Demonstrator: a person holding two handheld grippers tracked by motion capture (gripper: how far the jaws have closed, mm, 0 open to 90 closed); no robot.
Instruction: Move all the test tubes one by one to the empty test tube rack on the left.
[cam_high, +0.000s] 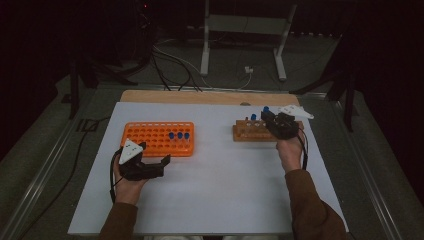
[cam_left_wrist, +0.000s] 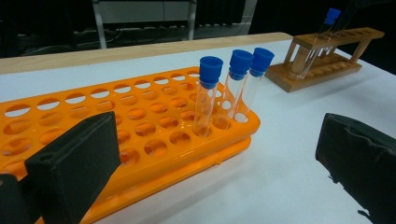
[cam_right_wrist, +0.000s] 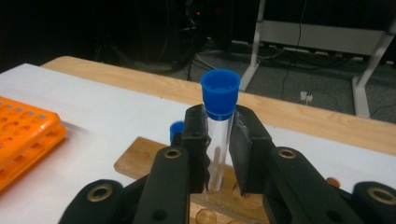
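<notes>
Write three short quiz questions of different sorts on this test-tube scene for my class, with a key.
1. True or false: the left gripper is shut on a tube.
2. How many blue-capped tubes stand in the orange rack?
3. Multiple choice: the right gripper is closed on A) the orange rack's edge, B) a blue-capped tube over the wooden rack, C) nothing.

Key:
1. False; its jaws stand wide apart, holding nothing.
2. Three, side by side near one end.
3. B; the jaws clamp the tube just below its cap.
</notes>
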